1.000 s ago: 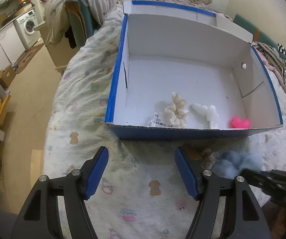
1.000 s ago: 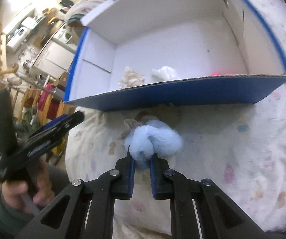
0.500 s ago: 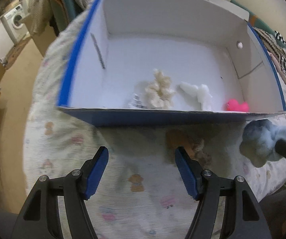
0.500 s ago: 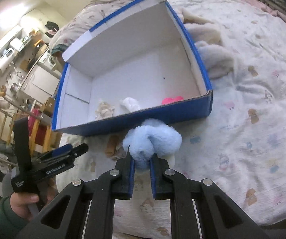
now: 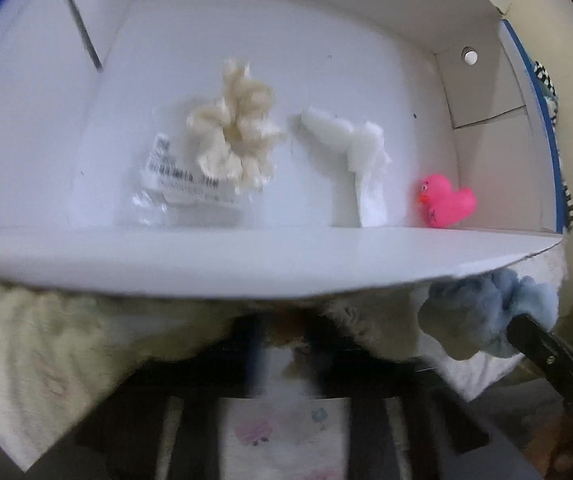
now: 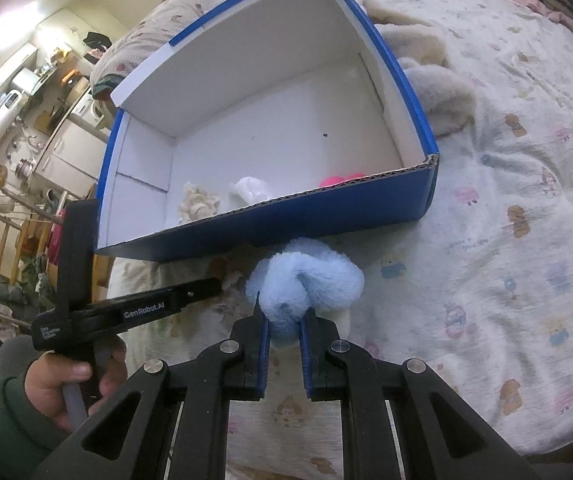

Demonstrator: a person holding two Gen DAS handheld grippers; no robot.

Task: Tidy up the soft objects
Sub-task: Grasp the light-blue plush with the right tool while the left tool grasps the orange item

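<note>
A blue cardboard box (image 6: 366, 216) with a white inside sits open on a bed covered by a cream quilt (image 6: 518, 248) printed with small cartoon animals. Inside the box, near its front wall, lie a cream ruffled scrunchie (image 5: 234, 128) partly on top of a clear plastic bag with a barcode label (image 5: 178, 192), a white fluffy item (image 5: 350, 148) to its right, and a bright pink rubber duck (image 5: 446, 200) further right, close to the corner. Just outside the box, in front of its near wall, the right claw (image 6: 284, 344) is clamped on a fluffy light blue scrunchie (image 6: 306, 280), which sits between its blue-padded fingers just above the quilt. The left claw (image 5: 282, 344), held by a hand (image 6: 70, 380) in a dark green sleeve, points down at the quilt close to the front of the box. Its jaws have just been closing and now stand nearly together on a small brown fuzzy thing (image 5: 290, 326); the picture there is blurred, so what that thing is cannot be told. A pale fluffy blanket (image 6: 434, 84) lies against the right side of the box.
</note>
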